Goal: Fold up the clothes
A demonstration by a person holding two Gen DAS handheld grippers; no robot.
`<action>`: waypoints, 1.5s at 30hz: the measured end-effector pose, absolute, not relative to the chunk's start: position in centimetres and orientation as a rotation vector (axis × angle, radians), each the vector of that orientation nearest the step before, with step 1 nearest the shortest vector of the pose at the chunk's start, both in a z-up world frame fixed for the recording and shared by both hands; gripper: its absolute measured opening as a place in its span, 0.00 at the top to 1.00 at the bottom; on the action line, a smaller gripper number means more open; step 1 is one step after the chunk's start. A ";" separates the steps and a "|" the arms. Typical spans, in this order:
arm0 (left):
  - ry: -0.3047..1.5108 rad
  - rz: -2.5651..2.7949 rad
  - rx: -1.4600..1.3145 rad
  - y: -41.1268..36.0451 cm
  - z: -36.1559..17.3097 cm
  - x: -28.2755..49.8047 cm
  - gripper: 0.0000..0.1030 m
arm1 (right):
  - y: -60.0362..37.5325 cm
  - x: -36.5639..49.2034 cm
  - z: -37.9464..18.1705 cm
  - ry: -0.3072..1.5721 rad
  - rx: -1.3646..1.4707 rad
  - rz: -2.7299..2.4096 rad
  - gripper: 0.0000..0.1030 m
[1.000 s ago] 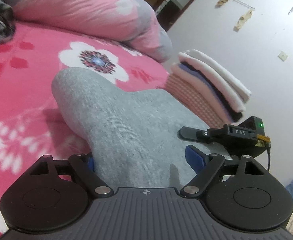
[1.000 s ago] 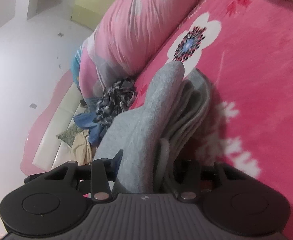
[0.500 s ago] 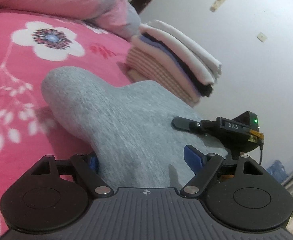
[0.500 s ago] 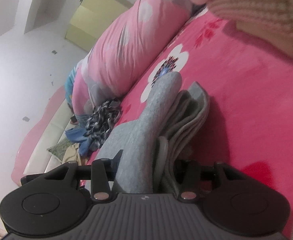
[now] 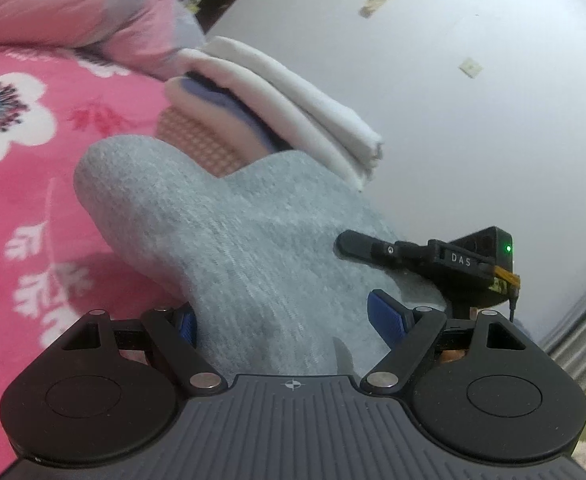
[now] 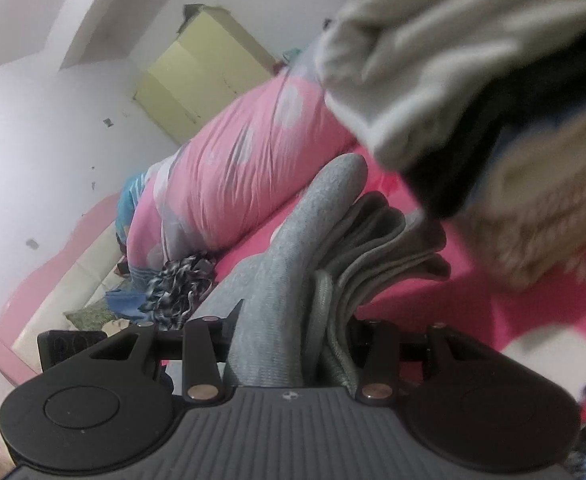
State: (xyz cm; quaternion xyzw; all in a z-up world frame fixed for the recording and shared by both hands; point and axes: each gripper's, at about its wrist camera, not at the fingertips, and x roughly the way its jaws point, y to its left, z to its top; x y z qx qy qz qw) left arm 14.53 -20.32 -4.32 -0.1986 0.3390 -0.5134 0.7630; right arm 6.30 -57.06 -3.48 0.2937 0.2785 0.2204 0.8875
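A folded grey garment [image 5: 233,240] hangs just above the pink flowered bed sheet [image 5: 33,200], held from two sides. My left gripper [image 5: 285,320] grips one end, its blue pads pressed wide apart against the thick bundle. My right gripper's upper finger [image 5: 365,247] lies on the garment's right side. In the right wrist view my right gripper [image 6: 297,320] is shut on the grey garment [image 6: 317,220], whose stacked layers fan out between the fingers. The stack of folded clothes [image 5: 293,108] stands just beyond the garment; in the right wrist view the stack [image 6: 473,80] looms close at upper right.
A rolled pink duvet [image 6: 233,184] lies along the back of the bed. A heap of unfolded clothes [image 6: 177,288] sits near the white headboard [image 6: 61,292]. A white wall [image 5: 453,120] rises right behind the stack, at the bed's edge.
Both grippers have carried the grey garment toward the folded stack, which is now much nearer in both views. The grip on the garment has not changed.
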 end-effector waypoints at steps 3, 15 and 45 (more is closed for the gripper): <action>0.773 -1.100 -0.408 -20.6 -6.1 14.5 0.22 | -57.2 6.8 -4.6 0.587 0.567 0.476 0.55; 0.847 -1.044 -0.378 -20.4 -9.1 14.8 0.24 | -57.3 10.3 -9.2 0.635 0.482 0.488 0.55; 0.576 -0.809 0.037 -23.1 -8.1 18.6 0.21 | -53.8 1.6 -12.4 0.406 0.247 0.015 0.62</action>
